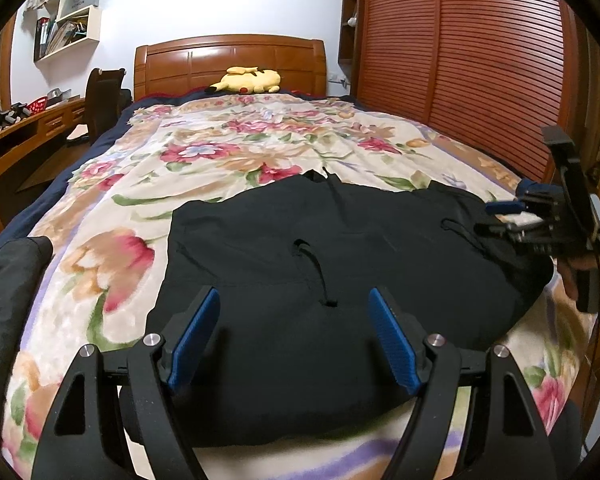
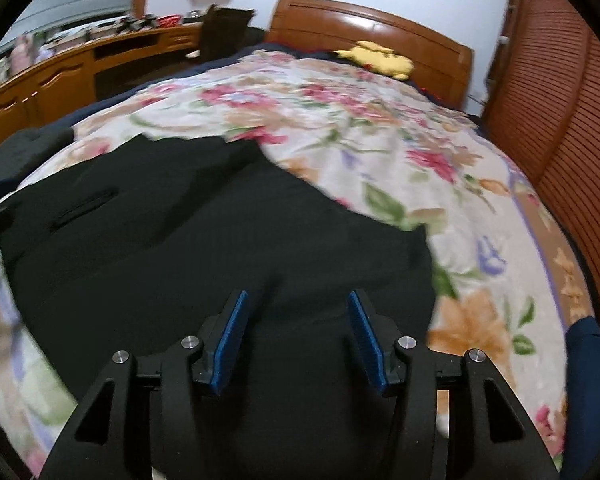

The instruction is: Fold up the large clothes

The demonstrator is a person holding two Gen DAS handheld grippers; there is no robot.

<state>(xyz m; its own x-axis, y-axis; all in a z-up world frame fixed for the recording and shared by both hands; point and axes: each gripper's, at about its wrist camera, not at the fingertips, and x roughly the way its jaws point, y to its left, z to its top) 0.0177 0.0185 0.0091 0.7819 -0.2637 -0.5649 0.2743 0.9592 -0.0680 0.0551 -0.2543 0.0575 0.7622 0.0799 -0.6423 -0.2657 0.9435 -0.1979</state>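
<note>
Black fabric garment (image 1: 340, 280), folded, lies on the floral blanket (image 1: 220, 152), well short of the wooden headboard (image 1: 230, 60). Left gripper (image 1: 294, 316) and right gripper (image 2: 296, 320) hover above it, jaws apart, empty.

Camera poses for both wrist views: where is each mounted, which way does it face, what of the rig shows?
Left wrist: on the left gripper, facing up the bed toward the wooden headboard over the black folded garment; its open blue-padded fingers show, plus the right gripper and the hand holding it at the right edge.
Right wrist: on the right gripper, over the garment's right part, angled toward the headboard and wooden desk; only its own open fingers show.
Shared: garment, floral blanket, yellow plush toy, headboard.
</note>
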